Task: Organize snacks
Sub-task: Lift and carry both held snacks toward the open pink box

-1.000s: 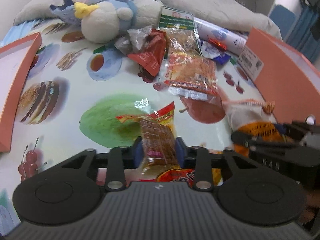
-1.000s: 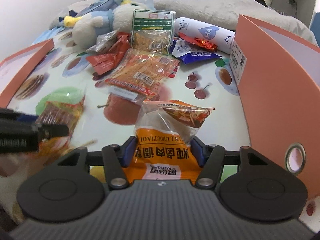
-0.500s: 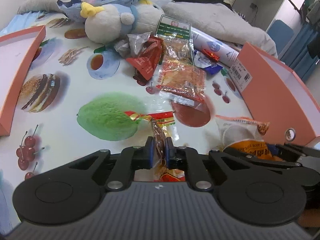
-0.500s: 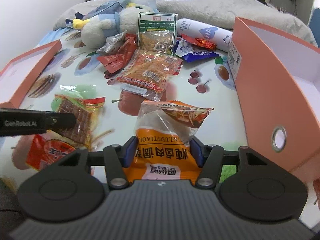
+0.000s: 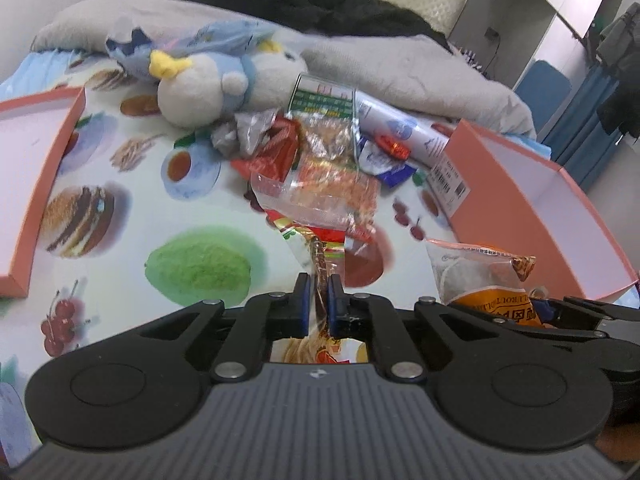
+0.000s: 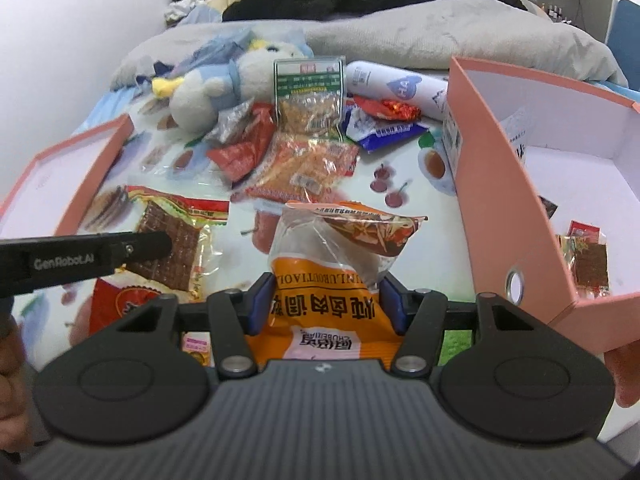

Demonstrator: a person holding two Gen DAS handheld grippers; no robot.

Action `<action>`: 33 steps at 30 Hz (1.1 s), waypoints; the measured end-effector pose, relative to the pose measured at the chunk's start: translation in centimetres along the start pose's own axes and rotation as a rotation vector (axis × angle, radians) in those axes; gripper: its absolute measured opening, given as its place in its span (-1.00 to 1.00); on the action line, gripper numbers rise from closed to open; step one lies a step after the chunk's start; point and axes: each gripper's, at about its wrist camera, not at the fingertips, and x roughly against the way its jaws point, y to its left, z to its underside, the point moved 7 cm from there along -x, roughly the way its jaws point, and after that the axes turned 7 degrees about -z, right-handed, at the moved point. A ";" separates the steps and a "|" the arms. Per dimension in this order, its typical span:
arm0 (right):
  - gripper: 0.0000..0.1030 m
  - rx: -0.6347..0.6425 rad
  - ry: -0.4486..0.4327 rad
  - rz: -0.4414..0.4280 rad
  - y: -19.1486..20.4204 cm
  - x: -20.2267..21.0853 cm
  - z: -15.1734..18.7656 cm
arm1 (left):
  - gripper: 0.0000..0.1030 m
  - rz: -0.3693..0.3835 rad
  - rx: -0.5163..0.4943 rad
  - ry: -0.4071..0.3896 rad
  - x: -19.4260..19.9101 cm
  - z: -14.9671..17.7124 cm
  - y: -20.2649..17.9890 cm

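Observation:
My left gripper (image 5: 318,292) is shut on a red-and-yellow packet with a brown snack inside (image 5: 320,248) and holds it edge-on above the printed cloth; the same packet (image 6: 168,240) shows in the right wrist view, pinched by the left finger (image 6: 144,242). My right gripper (image 6: 326,292) is shut on an orange snack bag (image 6: 328,276), lifted just left of the open orange box (image 6: 492,184). The orange bag also shows in the left wrist view (image 5: 480,276). A heap of loose snack packets (image 6: 308,156) lies further back.
A second orange tray or lid (image 5: 48,176) lies at the left. A plush bird (image 5: 208,88), a white tube (image 6: 396,88) and grey bedding (image 5: 420,68) lie behind the heap. A small red-and-brown packet (image 6: 588,256) lies inside the orange box.
My left gripper has closed on the red-and-yellow packet and lifted it off the cloth, turning it edge-on. My right gripper has risen with the orange bag, beside the orange box.

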 end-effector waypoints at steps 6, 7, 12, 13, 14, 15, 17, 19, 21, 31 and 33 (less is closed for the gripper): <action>0.14 0.004 -0.050 0.005 -0.1 1.9 -2.4 | -0.81 0.034 0.011 -0.028 1.3 -2.5 -1.1; 0.14 0.001 -0.058 0.006 -0.1 2.2 -2.9 | -0.81 0.037 0.003 -0.031 1.4 -3.1 -1.4; 0.14 0.006 -0.097 -0.011 -0.2 4.3 -5.8 | -0.81 0.063 -0.041 -0.069 3.2 -6.7 -3.4; 0.14 0.008 -0.111 -0.009 -0.2 4.8 -6.4 | -0.81 0.068 -0.051 -0.082 3.6 -7.5 -3.8; 0.14 0.011 -0.130 -0.006 -0.2 5.3 -7.2 | -0.81 0.074 -0.059 -0.096 4.0 -8.5 -4.2; 0.14 0.010 -0.146 -0.003 -0.2 5.6 -7.8 | -0.81 0.082 -0.062 -0.107 4.4 -9.2 -4.5; 0.14 0.009 -0.183 0.000 -0.4 6.6 -9.1 | -0.81 0.102 -0.066 -0.133 5.1 -11.0 -5.3; 0.14 0.008 -0.213 0.001 -0.6 7.4 -10.3 | -0.81 0.116 -0.068 -0.157 5.6 -12.6 -6.0; 0.14 0.017 -0.245 0.008 -0.9 8.3 -11.5 | -0.81 0.143 -0.066 -0.173 6.1 -14.4 -6.8; 0.14 0.053 -0.426 0.117 -4.2 13.8 -17.1 | -0.81 0.231 -0.123 -0.266 8.9 -22.2 -13.0; 0.14 0.057 -0.454 0.149 -5.3 14.9 -17.7 | -0.81 0.246 -0.125 -0.273 9.0 -23.2 -14.6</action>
